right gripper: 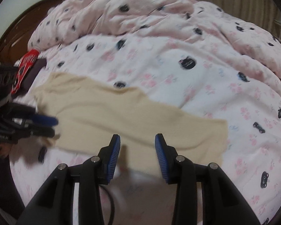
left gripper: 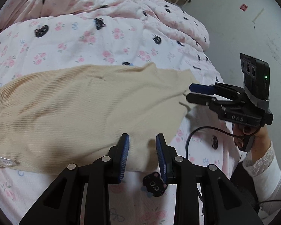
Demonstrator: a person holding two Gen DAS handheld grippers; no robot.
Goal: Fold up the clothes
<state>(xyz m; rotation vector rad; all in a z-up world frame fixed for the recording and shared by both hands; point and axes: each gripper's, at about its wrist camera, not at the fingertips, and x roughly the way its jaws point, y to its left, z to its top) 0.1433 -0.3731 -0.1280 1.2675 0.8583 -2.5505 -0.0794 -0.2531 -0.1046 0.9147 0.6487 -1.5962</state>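
Garment: cream ribbed knit garment [left gripper: 80, 105], spread flat in one long strip on the bed; small white label [left gripper: 6, 161] at one near corner.
Bed cover: white-and-pink quilted cover with roses and black cat faces [left gripper: 84, 35], under the garment and bunched into folds beyond its far edge.
Left tongs [left gripper: 142, 140]: blue ribbed pads spread apart, nothing pinched; tips over the garment's near edge, contact with the cloth not discernible.
Right tongs [right gripper: 137, 140]: blue pads spread wide, nothing between them; poised over the garment's near edge. In the left wrist view [left gripper: 192, 91], seen side-on at the garment's end corner, tips just at the cloth edge.
Hand: hand [left gripper: 252, 136] in a white lace-cuffed sleeve [left gripper: 262, 161], gripping the right tongs' handle, off the garment's end.
Cable: black cable [left gripper: 202, 131] looping from that handle over the bed cover beside the garment.
Other item: red printed packet [right gripper: 25, 65] past the garment's opposite end; details blurred.
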